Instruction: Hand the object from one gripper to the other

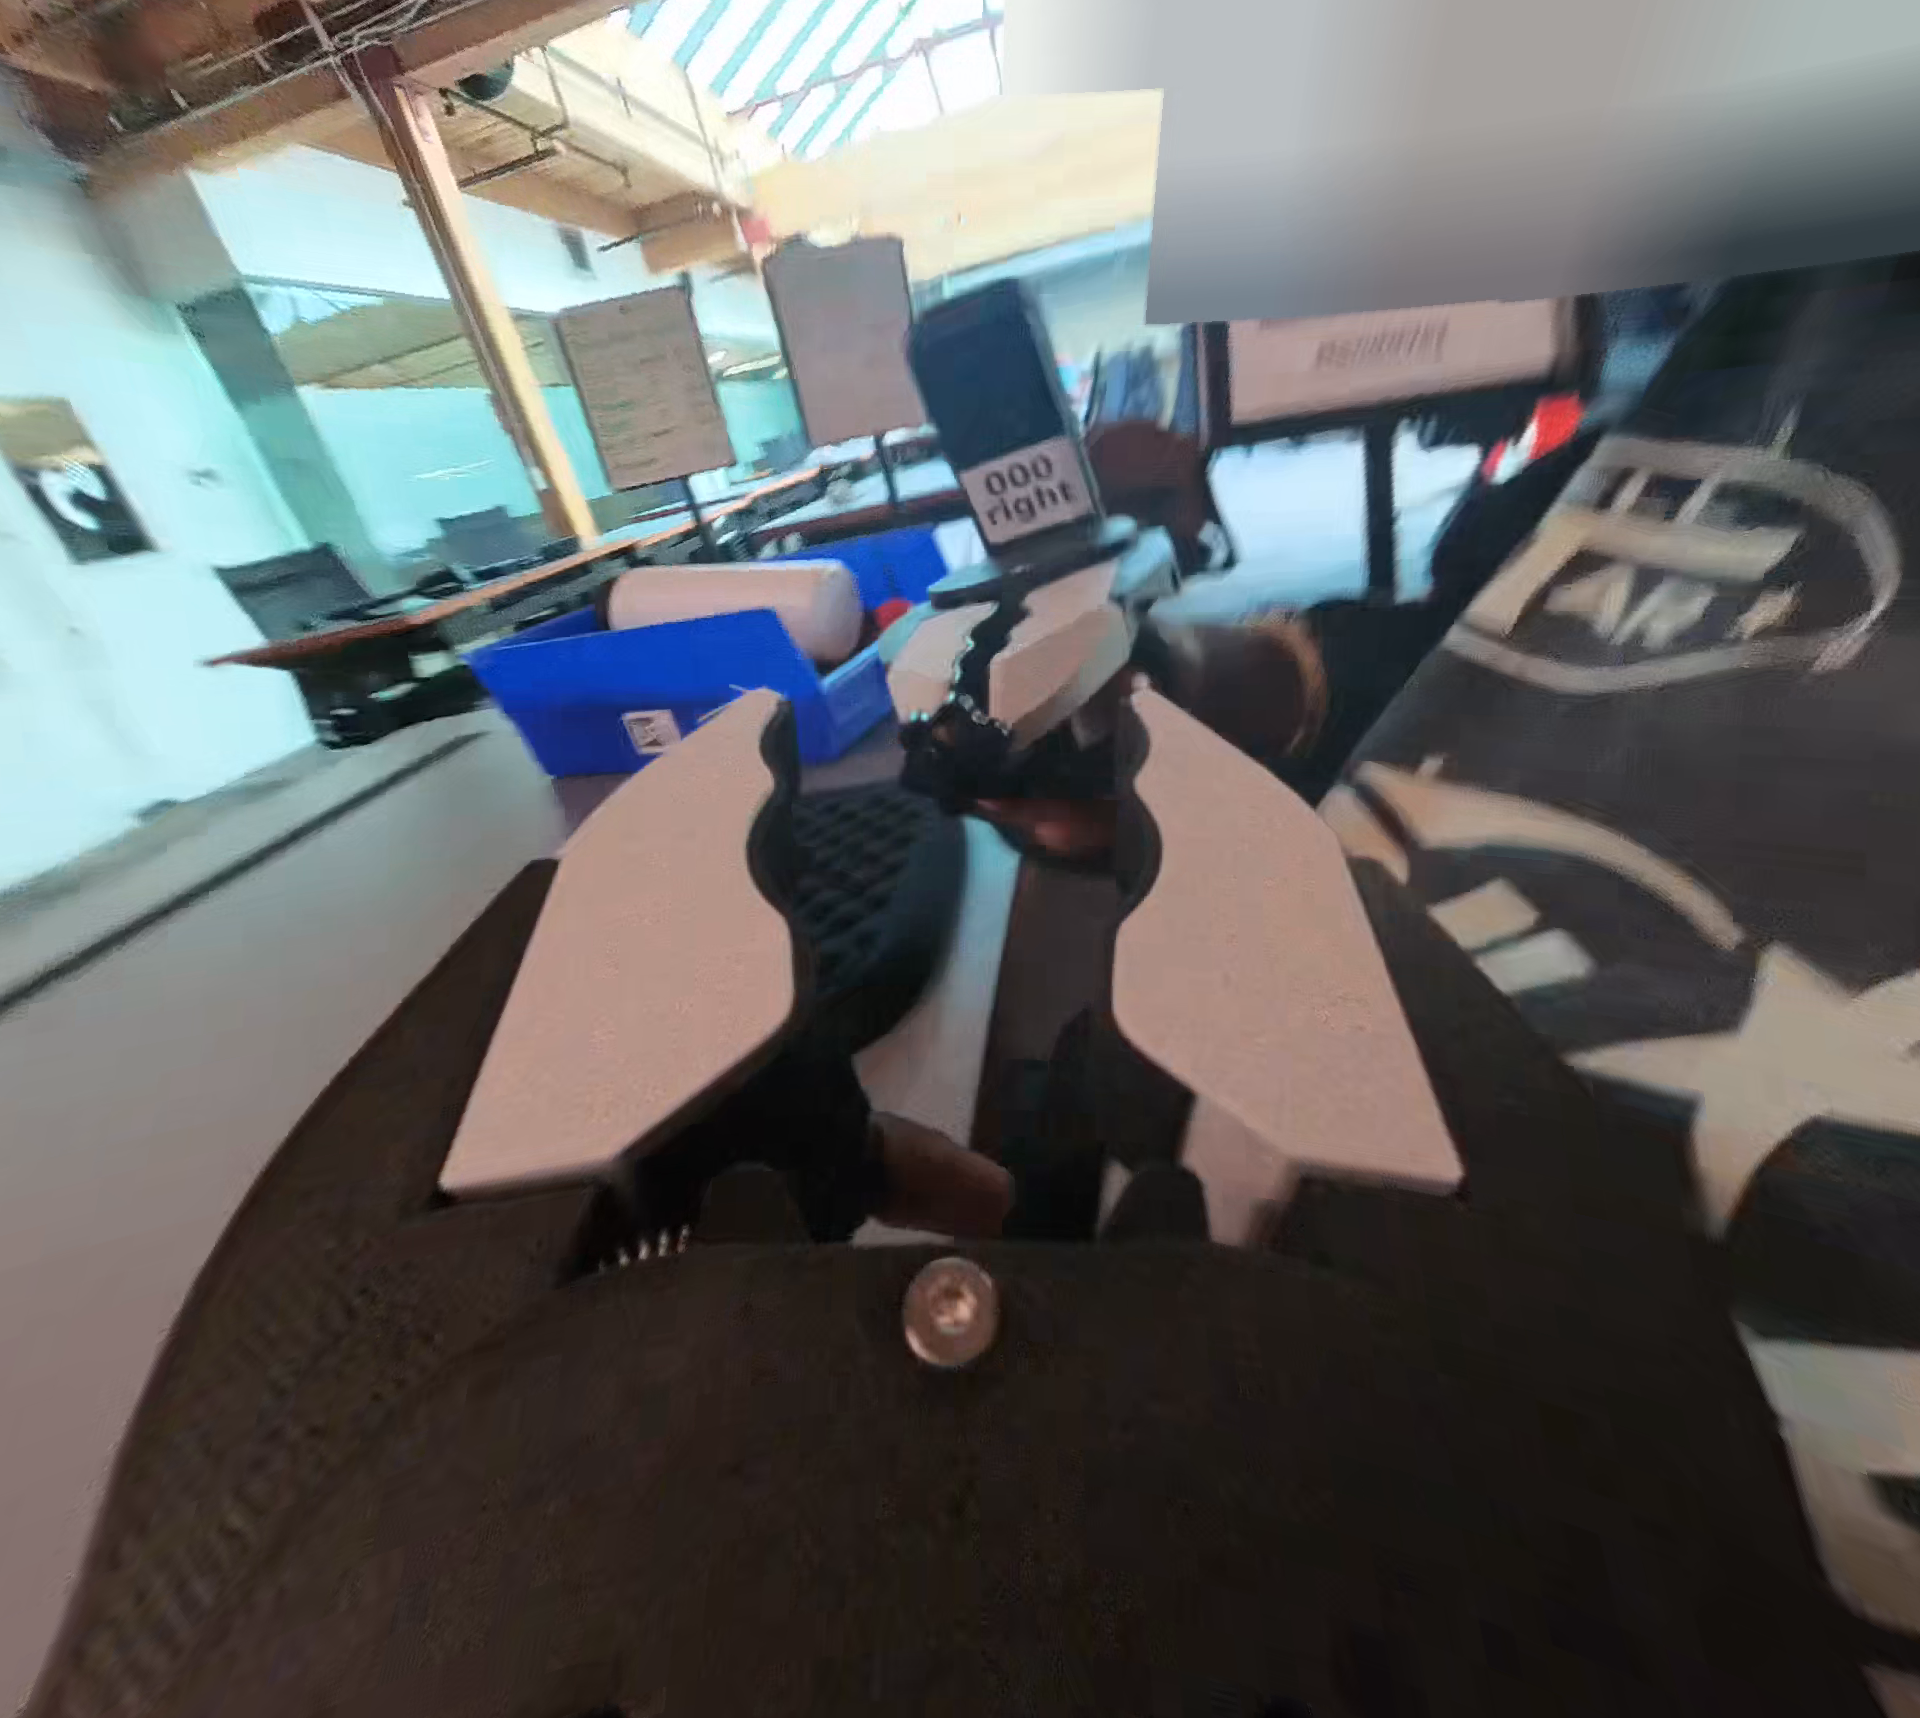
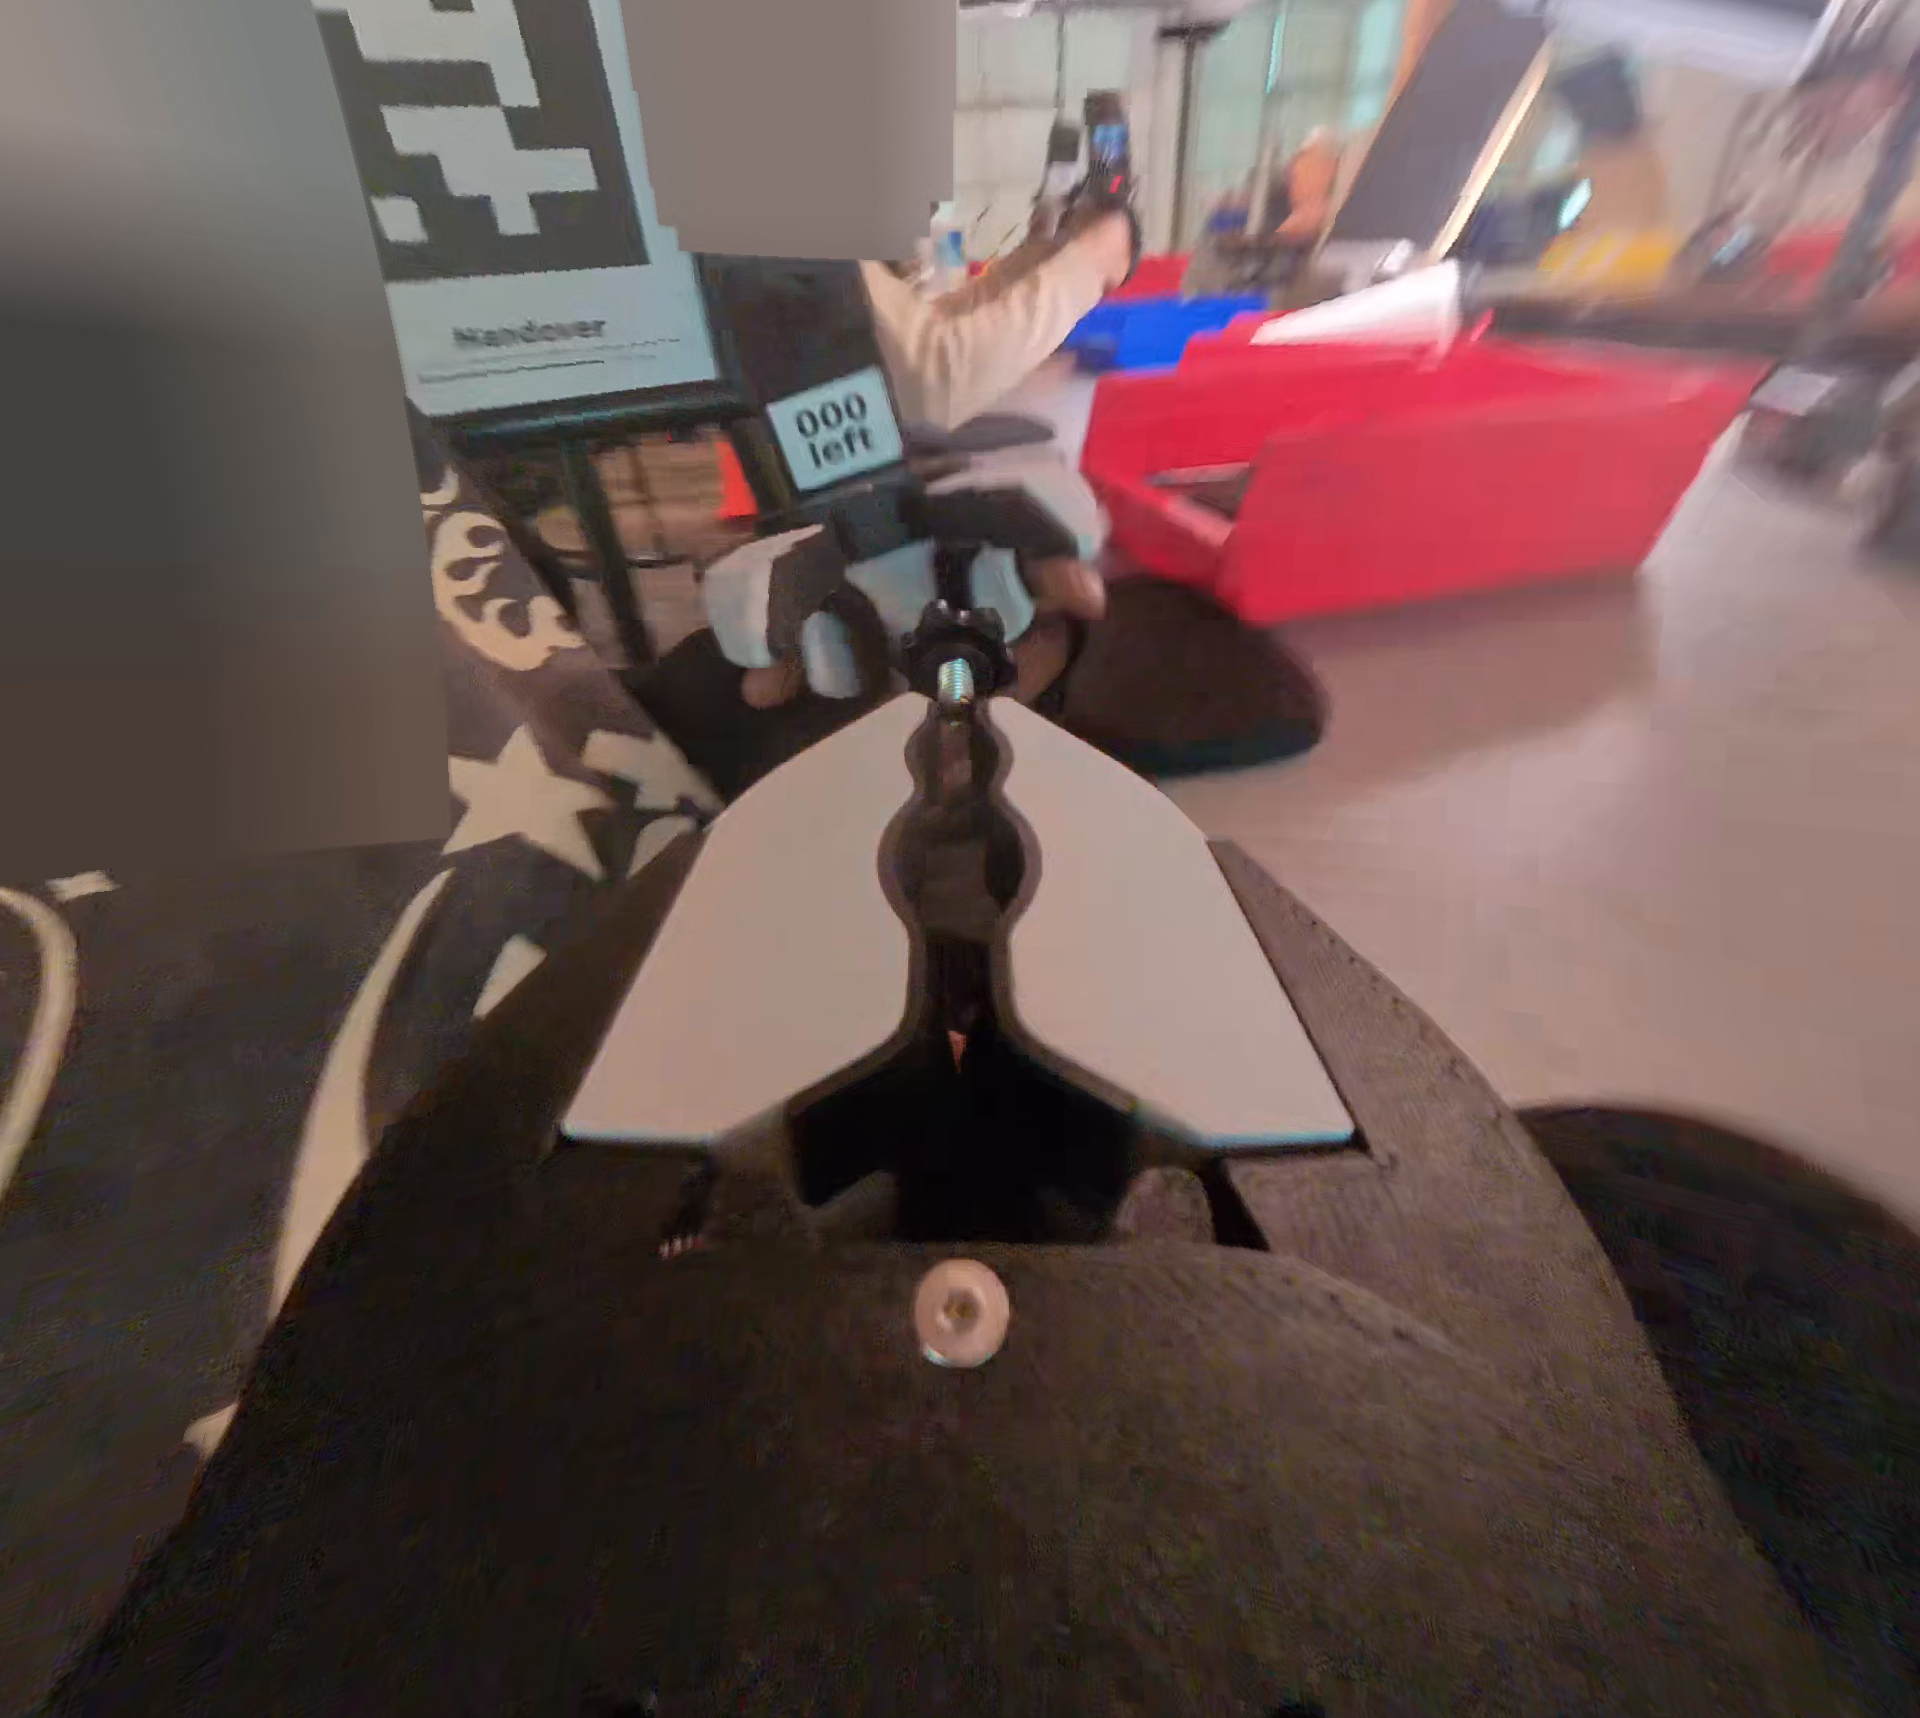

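Two grippers face each other: my right gripper [image 2: 951,712] pinches the knob's [image 2: 956,634] screw at frame centre; my left gripper [image 1: 961,733] gapes empty.

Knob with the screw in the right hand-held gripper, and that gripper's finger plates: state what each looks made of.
Knob: apparently black moulded plastic, matte, with a lobed rim. Its screw: metal, judging by the bright silvery threads. Finger plates of the right hand-held gripper: light grey, flat and matte with a fine grainy texture, likely printed plastic, lined with black wavy pads that look rubbery, though that is uncertain.
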A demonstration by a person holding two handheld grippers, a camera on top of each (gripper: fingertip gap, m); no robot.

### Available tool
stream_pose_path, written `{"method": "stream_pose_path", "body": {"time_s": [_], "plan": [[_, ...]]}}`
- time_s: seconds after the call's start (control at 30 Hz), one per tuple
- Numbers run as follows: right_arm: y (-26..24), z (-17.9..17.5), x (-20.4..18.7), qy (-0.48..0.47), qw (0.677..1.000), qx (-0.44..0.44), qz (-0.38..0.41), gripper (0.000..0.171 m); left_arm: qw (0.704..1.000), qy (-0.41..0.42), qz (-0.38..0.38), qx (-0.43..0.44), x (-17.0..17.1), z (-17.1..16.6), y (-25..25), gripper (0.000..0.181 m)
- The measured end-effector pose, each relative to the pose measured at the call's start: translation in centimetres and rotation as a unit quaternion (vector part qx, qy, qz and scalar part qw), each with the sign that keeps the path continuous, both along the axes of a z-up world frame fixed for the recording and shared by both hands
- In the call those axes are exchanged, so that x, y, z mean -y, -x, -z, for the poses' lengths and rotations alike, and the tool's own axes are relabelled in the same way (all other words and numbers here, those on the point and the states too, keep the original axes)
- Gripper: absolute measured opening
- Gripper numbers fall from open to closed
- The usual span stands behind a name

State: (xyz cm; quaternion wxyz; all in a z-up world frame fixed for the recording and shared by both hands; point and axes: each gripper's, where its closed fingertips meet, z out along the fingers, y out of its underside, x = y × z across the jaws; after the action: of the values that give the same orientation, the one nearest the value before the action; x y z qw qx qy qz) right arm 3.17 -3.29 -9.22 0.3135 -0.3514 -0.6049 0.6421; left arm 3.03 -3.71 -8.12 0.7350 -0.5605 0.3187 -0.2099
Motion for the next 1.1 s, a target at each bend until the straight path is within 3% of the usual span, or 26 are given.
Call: {"method": "stream_pose_path", "body": {"time_s": [0.17,0.27,0.37,0.47,0.53,0.6,0.7,0.93,1.07,1.1], "plan": [[-0.6,2.6,-0.2,0.120,0.986,0.093,-0.069,0.006,0.998,0.020,-0.015,-0.055,-1.4,2.8,-0.7,0.045],[-0.7,2.7,0.0,0.124,0.984,0.096,-0.082,0.006,0.997,0.026,-0.015,-0.076,-1.4,3.7,-1.2,0.040],[-0.7,2.7,0.0,0.125,0.984,0.095,-0.080,0.006,0.998,0.045,0.003,-0.051,-1.3,3.8,-1.3,0.025],[-0.7,2.9,0.2,0.109,0.986,0.093,-0.081,0.006,0.997,0.072,0.020,-0.027,-1.1,3.8,-1.4,0.024],[-0.7,2.4,0.3,0.076,0.993,0.051,-0.073,0.007,0.992,0.107,0.051,0.041,-1.0,3.2,-1.4,0.024],[-0.4,1.8,-0.3,0.005,1.000,-0.023,-0.020,0.025,0.976,0.149,0.091,0.130,-0.9,2.4,-1.2,0.024],[-0.4,1.6,-0.8,-0.170,0.974,-0.133,0.072,0.028,0.949,0.198,0.131,0.208,-1.0,2.0,-0.4,0.024],[-0.4,1.3,0.1,-0.281,0.933,-0.194,0.113,0.021,0.930,0.236,0.163,0.229,-0.9,2.6,-0.5,0.024],[-0.3,1.7,0.4,-0.287,0.933,-0.188,0.104,0.016,0.928,0.249,0.172,0.219,-0.8,3.0,-1.1,0.024],[-0.3,1.7,0.4,-0.288,0.933,-0.186,0.104,0.008,0.928,0.250,0.173,0.216,-0.8,3.1,-1.2,0.024]]}}
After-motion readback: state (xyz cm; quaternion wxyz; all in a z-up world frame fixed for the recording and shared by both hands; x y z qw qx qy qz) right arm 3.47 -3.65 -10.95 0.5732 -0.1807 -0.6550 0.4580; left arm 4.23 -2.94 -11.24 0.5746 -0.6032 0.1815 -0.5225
